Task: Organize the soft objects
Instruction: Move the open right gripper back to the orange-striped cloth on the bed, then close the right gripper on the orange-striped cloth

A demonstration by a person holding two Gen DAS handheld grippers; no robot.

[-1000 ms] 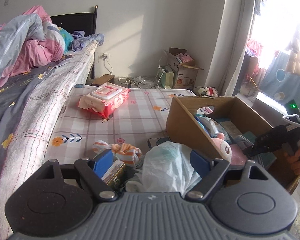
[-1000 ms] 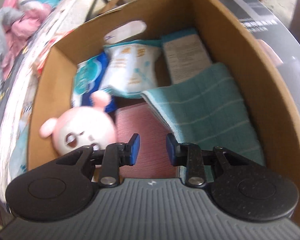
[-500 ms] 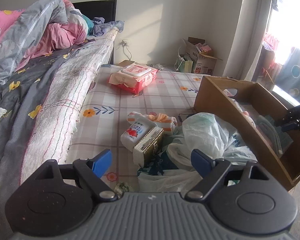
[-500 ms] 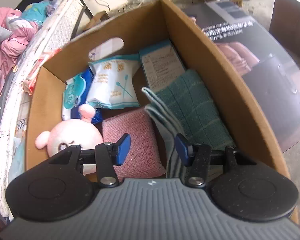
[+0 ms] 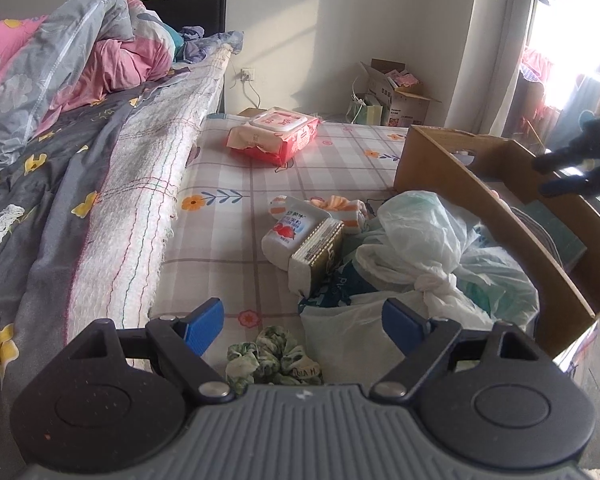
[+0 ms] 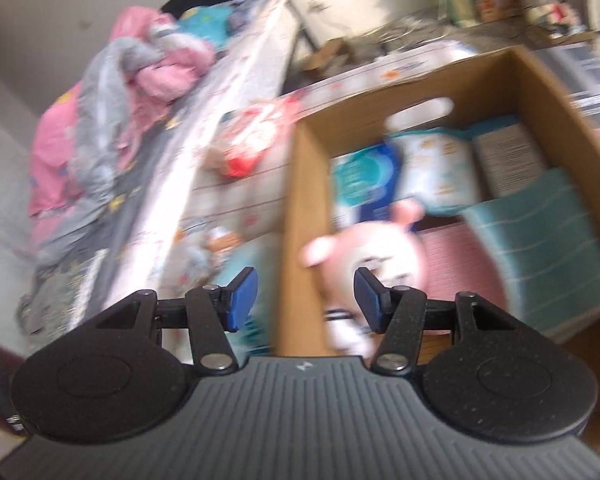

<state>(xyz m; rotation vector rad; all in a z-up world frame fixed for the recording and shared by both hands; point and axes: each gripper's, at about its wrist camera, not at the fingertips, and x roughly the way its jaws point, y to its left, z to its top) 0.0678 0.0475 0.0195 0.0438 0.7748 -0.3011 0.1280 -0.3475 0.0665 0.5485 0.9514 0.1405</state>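
Observation:
My left gripper (image 5: pixel 302 322) hangs open and empty over the checked sheet (image 5: pixel 228 248). Just below its fingers lies a green scrunchie (image 5: pixel 272 358). Ahead are tied white plastic bags (image 5: pixel 412 240), a tissue pack (image 5: pixel 286 232), a gold box (image 5: pixel 316 254) and striped socks (image 5: pixel 340 208). The cardboard box (image 6: pixel 300 200) holds a pink plush (image 6: pixel 380 256), a pink cloth (image 6: pixel 452 252), a teal towel (image 6: pixel 540 248) and wipe packs (image 6: pixel 432 168). My right gripper (image 6: pixel 305 300) hovers above the box's left wall, its jaws opening, with nothing between them. The right wrist view is blurred.
A red wet-wipes pack (image 5: pixel 274 136) lies farther back on the sheet. A grey flowered quilt (image 5: pixel 60 184) and a pink duvet (image 5: pixel 112 52) are piled on the left. The cardboard box (image 5: pixel 460 184) stands at the sheet's right edge, with the right gripper (image 5: pixel 540 178) above it.
The left gripper pulled back, bringing the scrunchie, tissue pack and gold box into view. The right gripper rose out of the box, swung left, and its jaws widened.

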